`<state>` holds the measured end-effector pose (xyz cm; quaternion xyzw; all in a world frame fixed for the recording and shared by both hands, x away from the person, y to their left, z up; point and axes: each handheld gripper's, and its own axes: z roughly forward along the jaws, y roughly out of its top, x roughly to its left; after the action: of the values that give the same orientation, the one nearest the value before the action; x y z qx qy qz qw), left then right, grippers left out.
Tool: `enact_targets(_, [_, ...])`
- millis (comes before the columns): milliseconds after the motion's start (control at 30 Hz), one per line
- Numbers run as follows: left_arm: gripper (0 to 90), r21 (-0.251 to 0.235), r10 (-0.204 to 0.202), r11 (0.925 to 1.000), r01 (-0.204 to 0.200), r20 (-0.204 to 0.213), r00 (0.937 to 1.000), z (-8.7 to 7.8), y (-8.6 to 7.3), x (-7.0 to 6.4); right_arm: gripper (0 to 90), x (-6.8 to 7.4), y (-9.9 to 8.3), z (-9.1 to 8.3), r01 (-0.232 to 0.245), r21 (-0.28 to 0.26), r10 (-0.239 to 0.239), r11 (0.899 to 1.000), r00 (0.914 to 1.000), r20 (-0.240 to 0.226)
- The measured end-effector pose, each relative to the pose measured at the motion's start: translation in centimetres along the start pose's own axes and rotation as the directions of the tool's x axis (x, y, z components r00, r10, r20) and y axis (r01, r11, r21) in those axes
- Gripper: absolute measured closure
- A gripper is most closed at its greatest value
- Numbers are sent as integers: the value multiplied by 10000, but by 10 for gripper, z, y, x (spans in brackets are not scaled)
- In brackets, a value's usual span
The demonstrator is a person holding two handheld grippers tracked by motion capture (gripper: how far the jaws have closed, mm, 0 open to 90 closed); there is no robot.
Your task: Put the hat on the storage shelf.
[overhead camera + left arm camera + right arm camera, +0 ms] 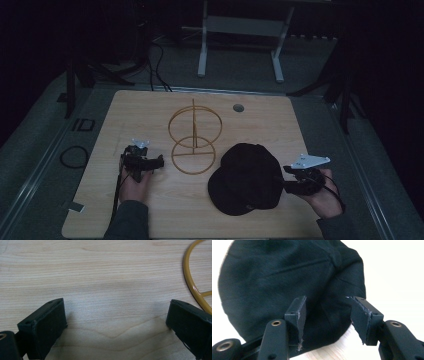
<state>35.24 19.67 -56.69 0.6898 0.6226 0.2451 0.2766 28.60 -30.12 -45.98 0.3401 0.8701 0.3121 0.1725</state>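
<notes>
Along my right gripper [325, 315], the two black jaws stand apart with a gap between them, over the near edge of a black cap [277, 277]. The cap lies on the pale wooden table [332, 352], its crown seams meeting near the top.

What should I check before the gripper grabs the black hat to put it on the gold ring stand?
1. Right gripper open: ok, jaws stand apart.
2. Right gripper lined up with the black hat: ok, the hat's edge lies between the jaws.
3. Jaws already touching the hat: cannot tell.
4. Left gripper out of the way: ok, open over bare table, holding nothing.
5. Gold ring stand upright and free: ok, nothing hangs on it.
6. Hat apart from the stand: ok, it lies beside the stand's base.
</notes>
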Motion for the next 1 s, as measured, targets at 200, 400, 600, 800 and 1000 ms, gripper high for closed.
enact_targets(200, [24,-2,-1,10000,1,-2,10000,0,0,0,455,7,9,-2,383,-76,-386,9992,9984,-409])
enact_targets(400, [24,0,0,10000,0,1,10000,0,0,0,446,12,19,-3,678,-143,-686,9976,9958,-602])
enact_targets(600, [24,11,1,10000,-1,-1,10000,0,0,0,409,15,32,-1,918,-266,-936,9954,9927,-761])
enact_targets(800, [24,13,2,10000,-2,-1,10000,0,0,0,374,17,46,4,1243,-215,-1260,9920,9856,-1124])
enact_targets(1000, [24,8,0,10000,0,0,10000,0,0,0,356,26,62,12,1918,-38,-1906,9814,9724,-1345])
